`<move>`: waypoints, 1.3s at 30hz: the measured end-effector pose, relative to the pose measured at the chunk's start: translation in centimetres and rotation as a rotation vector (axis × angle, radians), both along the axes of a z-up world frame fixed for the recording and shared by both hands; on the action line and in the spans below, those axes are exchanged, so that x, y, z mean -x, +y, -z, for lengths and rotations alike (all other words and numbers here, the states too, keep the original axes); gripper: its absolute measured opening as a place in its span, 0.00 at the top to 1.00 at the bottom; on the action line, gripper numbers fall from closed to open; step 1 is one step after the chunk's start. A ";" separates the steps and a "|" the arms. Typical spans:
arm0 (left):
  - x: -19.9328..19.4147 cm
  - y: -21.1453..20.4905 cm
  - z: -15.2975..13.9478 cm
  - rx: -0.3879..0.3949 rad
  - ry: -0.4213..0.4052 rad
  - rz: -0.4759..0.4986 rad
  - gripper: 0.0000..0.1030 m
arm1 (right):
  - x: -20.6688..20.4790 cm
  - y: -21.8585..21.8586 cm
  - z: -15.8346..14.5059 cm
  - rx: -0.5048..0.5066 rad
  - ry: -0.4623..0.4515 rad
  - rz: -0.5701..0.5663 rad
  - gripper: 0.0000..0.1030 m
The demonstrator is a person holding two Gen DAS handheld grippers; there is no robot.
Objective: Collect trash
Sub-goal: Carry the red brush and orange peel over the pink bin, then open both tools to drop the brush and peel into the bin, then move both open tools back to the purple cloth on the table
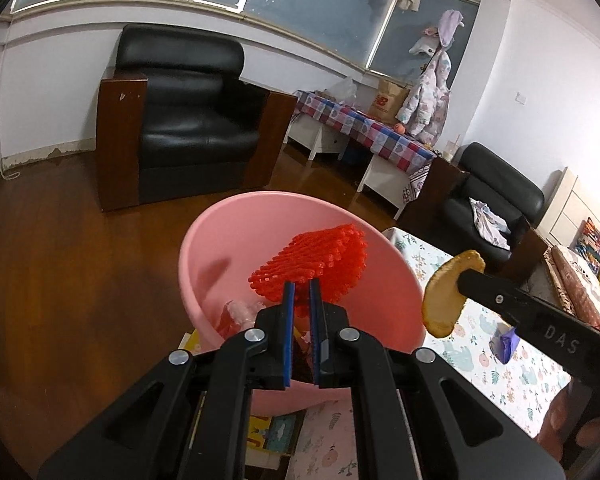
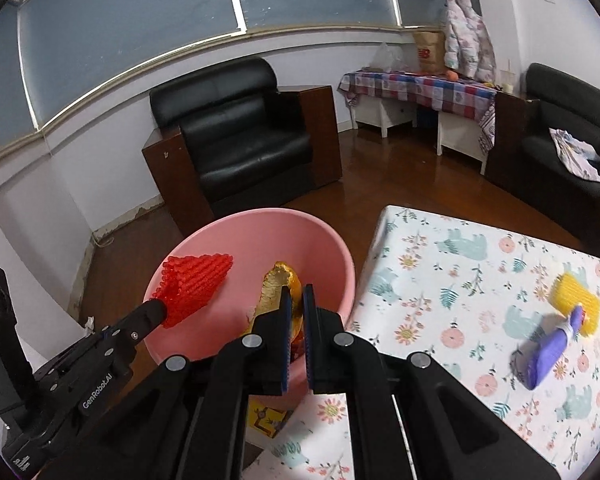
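Wooden floor (image 2: 364, 188), floral-cloth table (image 2: 460, 280); left jaws clamped on red net (image 1: 312, 264), right on peel (image 2: 280, 292).

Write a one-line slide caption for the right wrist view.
Right gripper holds fruit peel above pink basin; left gripper brings red foam net.

"DAS" on right hand-held gripper (image 1: 470, 276); "GenRobot.AI" on left hand-held gripper (image 2: 160, 306)
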State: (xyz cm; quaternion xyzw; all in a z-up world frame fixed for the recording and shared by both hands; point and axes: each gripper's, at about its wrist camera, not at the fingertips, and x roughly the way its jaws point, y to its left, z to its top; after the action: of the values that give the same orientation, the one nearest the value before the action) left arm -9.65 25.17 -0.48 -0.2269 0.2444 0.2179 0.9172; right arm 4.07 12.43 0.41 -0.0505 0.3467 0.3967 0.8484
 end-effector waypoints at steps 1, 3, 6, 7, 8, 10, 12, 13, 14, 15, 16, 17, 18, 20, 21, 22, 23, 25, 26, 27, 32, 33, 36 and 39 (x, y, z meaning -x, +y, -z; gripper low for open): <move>0.0 0.2 0.1 0.007 0.004 -0.002 0.94 | 0.0 0.3 0.1 0.003 -0.001 -0.002 0.95; 0.0 0.5 0.2 0.013 0.014 -0.006 0.93 | -0.2 0.7 0.4 0.007 0.001 -0.002 0.95; -0.1 0.7 0.4 0.017 0.022 -0.002 0.85 | -0.5 1.0 0.7 0.008 0.013 -0.005 0.88; -0.1 0.7 0.3 0.020 0.021 0.002 0.82 | -0.6 1.0 0.8 0.006 0.018 -0.007 0.83; -0.2 0.7 0.3 0.021 0.018 0.003 0.72 | -0.6 1.0 0.9 0.003 0.020 -0.010 0.80; 0.0 0.7 0.3 0.022 0.010 0.006 0.63 | -0.6 1.1 0.9 -0.006 0.016 -0.012 0.70; 0.1 0.7 0.2 0.024 0.001 0.004 0.63 | -0.5 0.9 0.7 -0.014 0.009 -0.012 0.69; 0.1 0.7 0.2 0.025 0.000 0.003 0.63 | -0.5 0.8 0.6 -0.016 0.006 -0.011 0.68; 0.1 0.7 0.2 0.025 0.000 0.003 0.63 | -0.5 0.6 0.6 -0.019 0.005 -0.008 0.68; 0.1 0.7 0.2 0.026 0.001 0.004 0.62 | -0.5 0.4 0.5 -0.021 0.006 -0.006 0.67; 0.1 0.7 0.2 0.025 0.000 0.005 0.62 | -0.5 0.3 0.4 -0.023 0.008 -0.003 0.66; 0.1 0.7 0.2 0.022 0.000 0.005 0.62 | -0.5 0.0 0.4 -0.026 0.010 0.000 0.65; 0.1 0.6 0.1 0.019 0.000 0.008 0.62 | -0.5 -0.3 0.4 -0.029 0.013 0.003 0.64; 0.1 0.3 0.1 0.011 -0.001 0.011 0.62 | -0.5 -0.9 0.7 -0.032 0.024 0.013 0.63; 0.1 0.1 0.0 0.006 0.000 0.013 0.62 | -0.4 -1.1 0.8 -0.033 0.032 0.016 0.63; 0.0 0.0 0.0 0.004 0.000 0.015 0.62 | -0.3 -1.4 1.0 -0.033 0.043 0.020 0.62; -0.1 -0.2 0.0 0.002 0.001 0.017 0.63 | -0.3 -1.6 1.1 -0.033 0.048 0.022 0.62; -0.1 -0.8 -0.1 -0.006 0.003 0.023 0.62 | 0.0 -2.2 1.4 -0.031 0.058 0.027 0.62; -0.1 -1.0 -0.1 -0.009 0.004 0.025 0.62 | 0.1 -2.5 1.5 -0.031 0.061 0.028 0.62; -0.2 -1.2 -0.2 -0.014 0.005 0.028 0.62 | 0.3 -2.8 1.6 -0.029 0.062 0.030 0.62; -0.2 -2.3 -0.5 -0.033 0.008 0.043 0.62 | 0.6 -4.7 2.2 -0.028 0.083 0.049 0.61; -0.2 -2.6 -0.5 -0.033 0.007 0.046 0.63 | 0.6 -5.2 2.3 -0.028 0.087 0.053 0.61; -0.4 -3.2 -0.6 -0.031 0.013 0.052 0.63 | 0.8 -6.3 2.6 -0.030 0.099 0.066 0.61; -0.7 -3.7 -0.7 -0.033 0.023 0.063 0.63 | 0.9 -7.5 2.7 -0.033 0.105 0.081 0.61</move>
State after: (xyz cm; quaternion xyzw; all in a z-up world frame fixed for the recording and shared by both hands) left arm -9.00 21.48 0.24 -0.2016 0.2583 0.1956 0.9243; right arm 3.21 4.90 -2.33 -0.0017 0.3861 0.3700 0.8450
